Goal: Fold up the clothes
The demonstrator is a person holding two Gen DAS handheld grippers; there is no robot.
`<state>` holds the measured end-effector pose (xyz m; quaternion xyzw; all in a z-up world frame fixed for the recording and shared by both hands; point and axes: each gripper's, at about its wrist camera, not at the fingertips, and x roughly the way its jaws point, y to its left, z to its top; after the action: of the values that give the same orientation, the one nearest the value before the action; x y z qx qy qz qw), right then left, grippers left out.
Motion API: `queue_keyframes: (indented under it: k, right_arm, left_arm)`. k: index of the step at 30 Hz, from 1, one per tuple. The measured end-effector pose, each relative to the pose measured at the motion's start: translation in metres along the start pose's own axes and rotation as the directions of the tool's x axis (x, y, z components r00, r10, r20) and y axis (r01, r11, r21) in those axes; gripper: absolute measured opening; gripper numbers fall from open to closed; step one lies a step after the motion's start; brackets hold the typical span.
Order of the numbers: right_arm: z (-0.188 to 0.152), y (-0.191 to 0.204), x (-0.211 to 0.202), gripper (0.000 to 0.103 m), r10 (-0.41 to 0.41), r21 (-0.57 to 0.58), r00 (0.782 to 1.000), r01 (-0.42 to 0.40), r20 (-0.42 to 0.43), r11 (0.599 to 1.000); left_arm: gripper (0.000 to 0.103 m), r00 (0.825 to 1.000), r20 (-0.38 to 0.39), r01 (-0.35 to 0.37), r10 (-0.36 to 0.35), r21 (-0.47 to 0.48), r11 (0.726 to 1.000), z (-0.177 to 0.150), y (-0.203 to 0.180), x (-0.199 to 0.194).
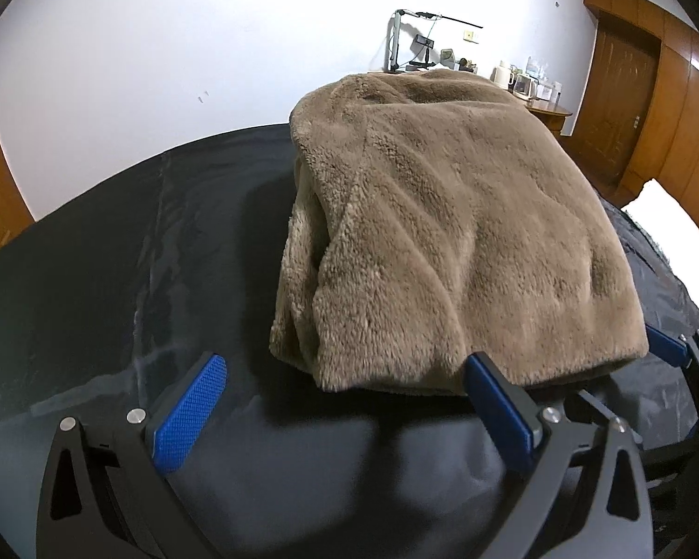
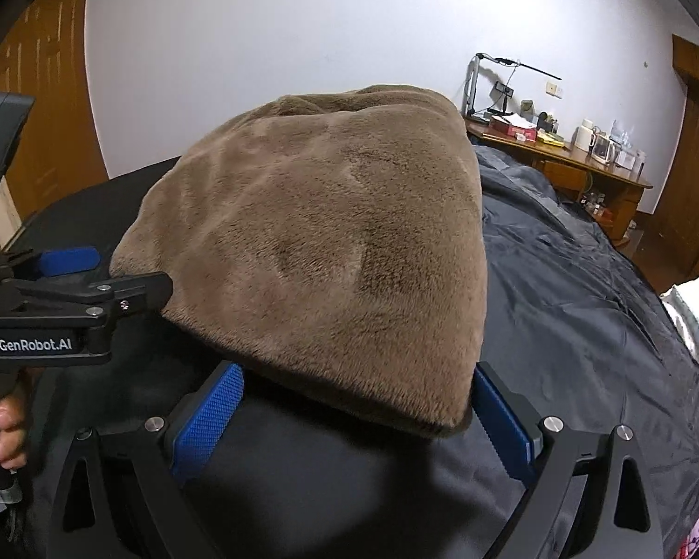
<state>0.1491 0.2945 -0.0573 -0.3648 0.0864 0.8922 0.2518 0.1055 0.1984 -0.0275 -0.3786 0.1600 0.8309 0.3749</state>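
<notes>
A thick brown fleece garment (image 1: 447,228) lies folded in a bundle on the dark cover (image 1: 116,279); it also shows in the right wrist view (image 2: 321,242). My left gripper (image 1: 345,372) is open at the garment's near left edge, its right finger (image 1: 498,405) against the hem. My right gripper (image 2: 356,386) is open, its blue fingers on either side of the garment's near right corner. The left gripper also shows in the right wrist view (image 2: 116,275), and the right gripper's blue finger shows in the left wrist view (image 1: 666,349).
The dark cover (image 2: 582,307) spreads over a bed-like surface. A wooden desk (image 2: 596,167) with kettles, a lamp and small items stands at the back right. A white pillow (image 1: 671,223) lies at the right. Wooden doors and a white wall stand behind.
</notes>
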Motion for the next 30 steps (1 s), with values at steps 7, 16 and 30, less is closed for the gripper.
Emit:
queue_keyframes:
  k: [7, 16, 30]
  right_arm:
    - [-0.002, -0.004, 0.005, 0.098, 0.007, 0.039, 0.999, -0.005, -0.043, 0.999]
    - [-0.004, 0.003, 0.014, 0.098, -0.007, 0.012, 0.994, 0.009, -0.108, 1.0]
    - [-0.012, 0.004, 0.022, 0.102, -0.011, 0.027, 0.984, 0.016, -0.176, 1.0]
  left_arm:
    - [0.102, 1.0, -0.024, -0.013, 0.014, 0.014, 1.0, -0.002, -0.007, 0.014]
    - [0.102, 0.996, -0.09, -0.027, 0.028, 0.008, 1.0, -0.007, -0.008, 0.036]
    - [0.102, 0.993, -0.11, -0.035, 0.032, -0.029, 0.999, -0.005, -0.003, 0.049]
